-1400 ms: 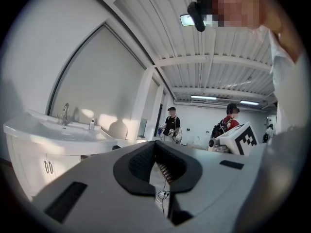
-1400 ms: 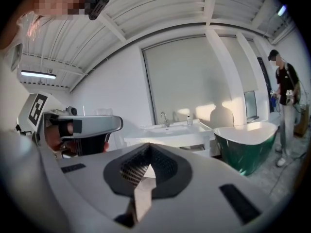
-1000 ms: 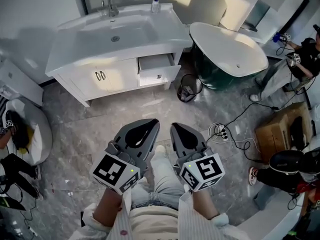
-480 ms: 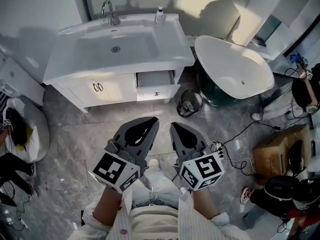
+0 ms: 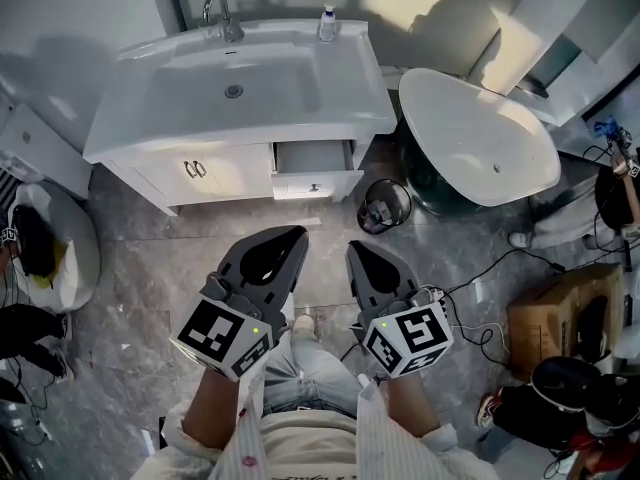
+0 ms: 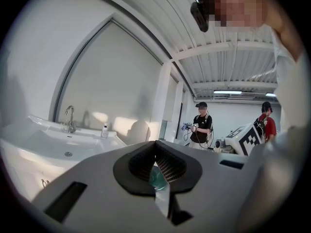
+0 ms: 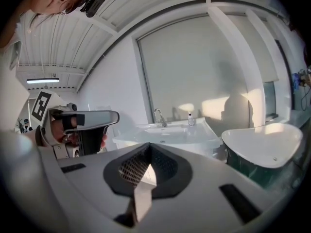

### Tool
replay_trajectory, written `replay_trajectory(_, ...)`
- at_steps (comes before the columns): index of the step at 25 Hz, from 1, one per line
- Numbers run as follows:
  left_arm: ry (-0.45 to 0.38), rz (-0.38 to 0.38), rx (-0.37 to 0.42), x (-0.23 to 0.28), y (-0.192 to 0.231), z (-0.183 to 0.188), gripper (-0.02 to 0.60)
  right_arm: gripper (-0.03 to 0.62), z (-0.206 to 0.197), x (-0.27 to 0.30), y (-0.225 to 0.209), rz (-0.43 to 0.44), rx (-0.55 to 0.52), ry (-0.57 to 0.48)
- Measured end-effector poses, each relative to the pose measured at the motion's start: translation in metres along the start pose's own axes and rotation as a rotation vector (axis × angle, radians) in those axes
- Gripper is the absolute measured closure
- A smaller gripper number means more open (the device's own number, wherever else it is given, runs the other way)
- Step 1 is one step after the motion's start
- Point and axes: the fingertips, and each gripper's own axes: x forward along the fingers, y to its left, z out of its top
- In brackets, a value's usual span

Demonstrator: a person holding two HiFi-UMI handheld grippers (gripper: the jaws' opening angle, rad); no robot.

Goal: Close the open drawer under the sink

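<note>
- The sink cabinet (image 5: 200,173) stands well ahead of the person across open floor, and both claws are held low in front of the body, well apart from it. A push started from here would meet nothing, so the person has to walk up first.
- The white bathtub (image 5: 480,133) sits just right of the cabinet. An approach from that side could knock an elbow or the right claw (image 5: 360,251) against its rim.
- The open drawer (image 5: 315,156) juts from the right half of the cabinet, under the basin and beside the two shut doors. A push on one corner of its front could skew it and jam it half in. A hard shove could make it bounce back out.
- The round waste bin (image 5: 385,204) rests on the floor near the drawer's right corner, where a stepping foot could kick it.
- Cables (image 5: 470,268) trail over the floor to the person's right, so a sidestep there risks a trip.
- The left claw (image 5: 292,234) has its jaws drawn together on nothing, and so does the right. That suits pushing, but a narrow tip could slide off the smooth front.
- The drawer's pull (image 5: 318,183) is too small to make out well. A claw tip that strikes it might glance aside.
</note>
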Motion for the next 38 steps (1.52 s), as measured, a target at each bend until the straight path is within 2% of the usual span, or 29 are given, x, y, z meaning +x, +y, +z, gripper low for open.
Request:
replay_trajectory(9, -0.001, -0.036, 0.006, 0.035, 0.033, 0.009, 0.566, 0.588, 0.005, 0.039, -0.022, -0.028, 0.022, 0.008)
replay_trajectory(20, 0.018, -0.110, 0.012, 0.105, 0.115, 0.032, 0.566, 0.586, 0.035, 0.138, -0.058, -0.087, 0.026, 0.022)
replay_trajectory(25, 0.037, -0.165, 0.020, 0.135, 0.139, 0.040, 0.566, 0.587, 0.047, 0.170, -0.079, -0.132, 0.042, 0.018)
replay_trajectory(32, 0.081, -0.222, 0.011, 0.159, 0.167, 0.032, 0.566, 0.586, 0.046, 0.203, -0.097, -0.187, 0.074, 0.029)
replay_trajectory(38, 0.113, -0.235, -0.013, 0.168, 0.174, 0.022, 0.566, 0.587, 0.041, 0.212, -0.102, -0.193, 0.083, 0.064)
